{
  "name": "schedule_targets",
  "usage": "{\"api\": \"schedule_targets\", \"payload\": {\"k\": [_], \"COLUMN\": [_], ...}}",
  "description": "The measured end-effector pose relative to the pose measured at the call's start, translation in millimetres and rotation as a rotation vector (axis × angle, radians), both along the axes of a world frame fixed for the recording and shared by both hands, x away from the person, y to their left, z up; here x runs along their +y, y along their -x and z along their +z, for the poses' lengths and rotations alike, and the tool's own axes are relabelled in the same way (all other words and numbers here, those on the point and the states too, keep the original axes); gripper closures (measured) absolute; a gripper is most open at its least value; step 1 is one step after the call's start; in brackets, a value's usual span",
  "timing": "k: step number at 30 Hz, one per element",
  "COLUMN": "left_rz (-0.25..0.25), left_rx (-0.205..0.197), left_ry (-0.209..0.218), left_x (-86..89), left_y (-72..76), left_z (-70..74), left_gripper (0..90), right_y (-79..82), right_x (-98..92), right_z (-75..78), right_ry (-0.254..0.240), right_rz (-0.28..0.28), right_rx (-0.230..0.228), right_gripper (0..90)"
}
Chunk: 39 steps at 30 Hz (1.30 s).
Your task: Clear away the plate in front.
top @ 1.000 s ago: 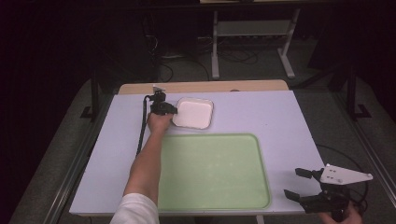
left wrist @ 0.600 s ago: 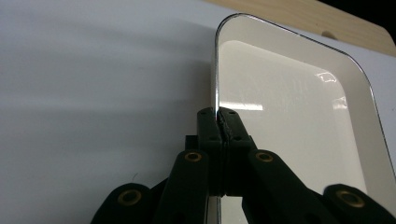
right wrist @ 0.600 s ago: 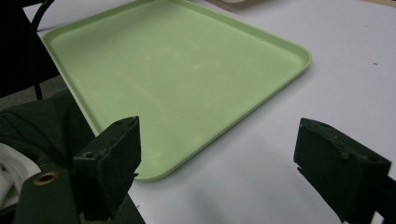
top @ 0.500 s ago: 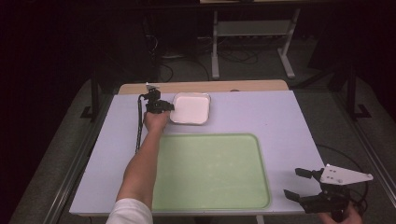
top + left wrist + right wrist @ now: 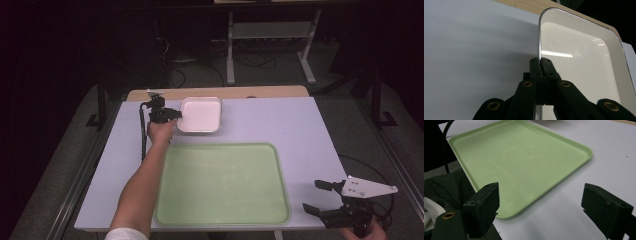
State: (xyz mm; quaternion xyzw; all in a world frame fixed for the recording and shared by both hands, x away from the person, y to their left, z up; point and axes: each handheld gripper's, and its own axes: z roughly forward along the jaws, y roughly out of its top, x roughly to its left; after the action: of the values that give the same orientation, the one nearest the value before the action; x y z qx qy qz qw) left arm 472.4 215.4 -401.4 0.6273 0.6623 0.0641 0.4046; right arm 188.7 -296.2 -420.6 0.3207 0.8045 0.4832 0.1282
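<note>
White and glossy, the dish sits at the far middle of the surface, just beyond the green tray and apart from its far rim. The left tool pinches the dish's left rim, jaws pressed together on the thin edge; in the left gripper view the rim runs straight up out of the closed jaws of that tool. Compared with a second ago, the dish has slid left and slightly farther from the tray, and the hand and forearm have gone with it, so the dish now lies more squarely behind the tray's far left part. That suggests the grip is firm enough to drag or carry the dish, and the work in hand looks like repositioning it, perhaps ahead of lifting it toward the tray. The right tool hovers past the tray's near right corner, jaws spread wide and holding nothing, in the same spot as in both earlier frames; in the right gripper view its jaws frame the tray.
</note>
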Motion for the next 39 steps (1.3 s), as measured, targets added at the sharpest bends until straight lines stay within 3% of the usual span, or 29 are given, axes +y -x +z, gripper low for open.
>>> {"api": "schedule_targets", "payload": {"k": [6,32,39], "left_rz": [0.0,-0.032,-0.053], "left_rx": [-0.01,-0.045,-0.077], "left_ry": [0.0,0.073,0.102], "left_x": [4.1,1.4,1.4], "left_y": [9.3,61.5,78.1], "left_z": [6.3,16.3,20.1], "left_gripper": [89.0,89.0,89.0], "right_y": [-0.3,-0.6,-1.6], "right_x": [1.4,4.9,5.8], "right_z": [-0.1,-0.2,-1.2], "right_ry": [0.003,0.002,0.004], "right_rz": [0.003,0.003,0.006], "right_rx": [0.001,0.0,0.0], "right_gripper": [14.0,14.0,14.0]}}
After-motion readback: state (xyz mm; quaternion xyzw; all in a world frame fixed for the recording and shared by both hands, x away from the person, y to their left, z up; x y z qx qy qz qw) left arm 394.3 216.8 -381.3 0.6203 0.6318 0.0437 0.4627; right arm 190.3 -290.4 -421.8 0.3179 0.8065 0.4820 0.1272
